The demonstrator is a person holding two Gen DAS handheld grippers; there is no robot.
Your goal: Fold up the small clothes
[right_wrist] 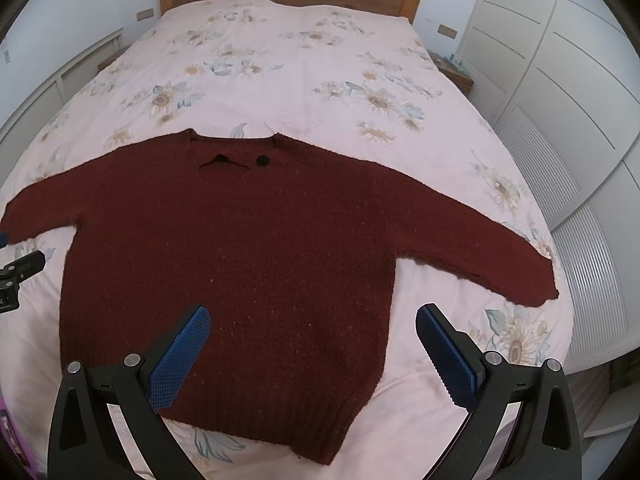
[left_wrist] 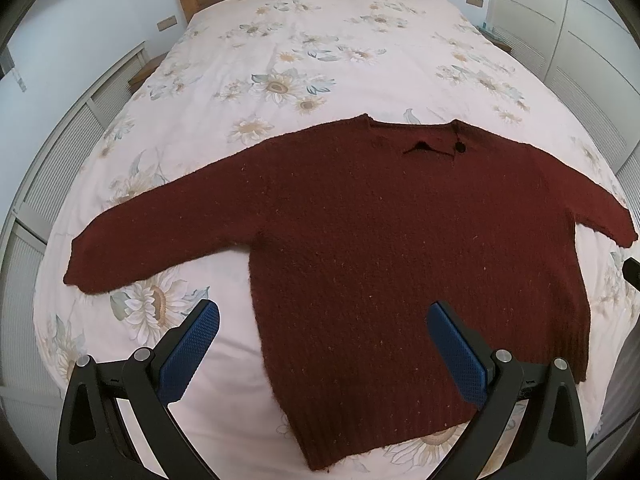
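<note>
- The left gripper (left_wrist: pixel 323 322) has its two blue fingers spread wide apart, holding nothing.
- The right gripper (right_wrist: pixel 313 322) is spread wide too, holding nothing.

In the left wrist view the sweater (left_wrist: pixel 360 248) hem's right corner sits behind the gripper finger (left_wrist: pixel 460 356), and a dark part (left_wrist: pixel 632 270) is cut off at the right edge. In the right wrist view the left sleeve cuff (right_wrist: pixel 16 216) runs out of frame.

A dark red knitted sweater (left_wrist: pixel 380 248) lies flat and unfolded on the bed. Both sleeves spread outward, hem nearest the cameras.
</note>
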